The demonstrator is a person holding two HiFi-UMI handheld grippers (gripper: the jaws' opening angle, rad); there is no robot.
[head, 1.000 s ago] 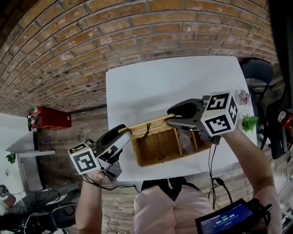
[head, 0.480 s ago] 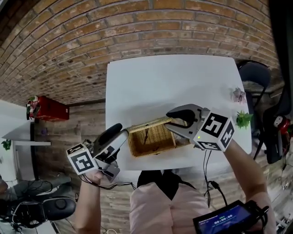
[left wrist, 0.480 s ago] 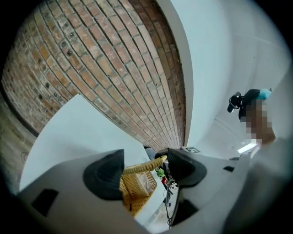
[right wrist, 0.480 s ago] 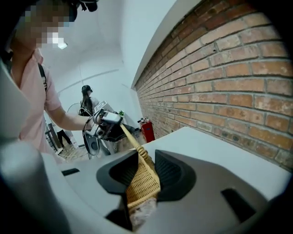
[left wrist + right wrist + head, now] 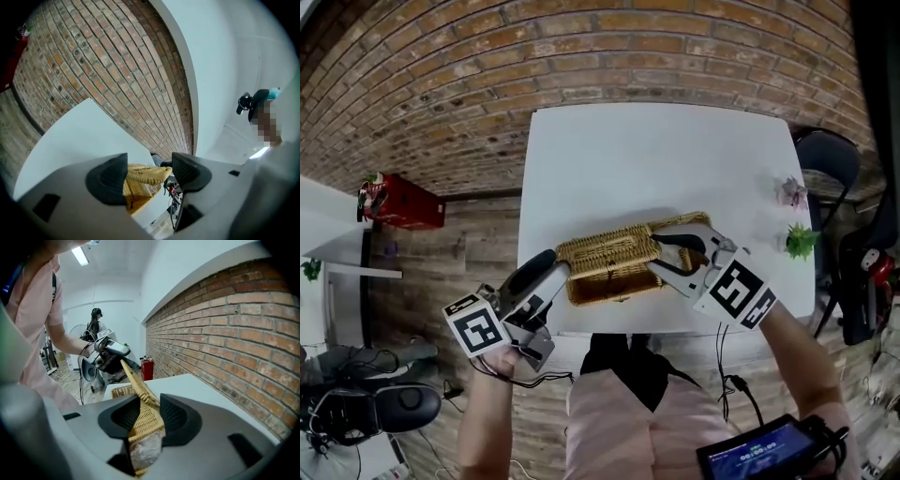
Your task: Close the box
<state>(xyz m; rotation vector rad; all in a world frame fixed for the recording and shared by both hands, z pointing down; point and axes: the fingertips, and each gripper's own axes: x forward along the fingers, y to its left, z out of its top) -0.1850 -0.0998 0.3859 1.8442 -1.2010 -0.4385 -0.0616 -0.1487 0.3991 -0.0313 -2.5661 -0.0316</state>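
Note:
A wicker box lies near the front edge of the white table, and its lid is lowered almost flat. My right gripper is at the box's right end. Its jaws are closed on the lid's rim and are opening, and a clear plastic packet shows just under them. My left gripper is at the box's left end. Its jaws stand wide and are opening further. A wicker corner lies between them, and the pads are not pressing on it.
The box sits close to the table's front edge, with bare tabletop behind it. A red object stands on the floor to the left. On the right are a dark chair and a small green plant. A screen hangs at my waist.
The lid has swung down from standing open to almost flat. My right gripper came down and to the left with it. My left gripper stayed at the left end.

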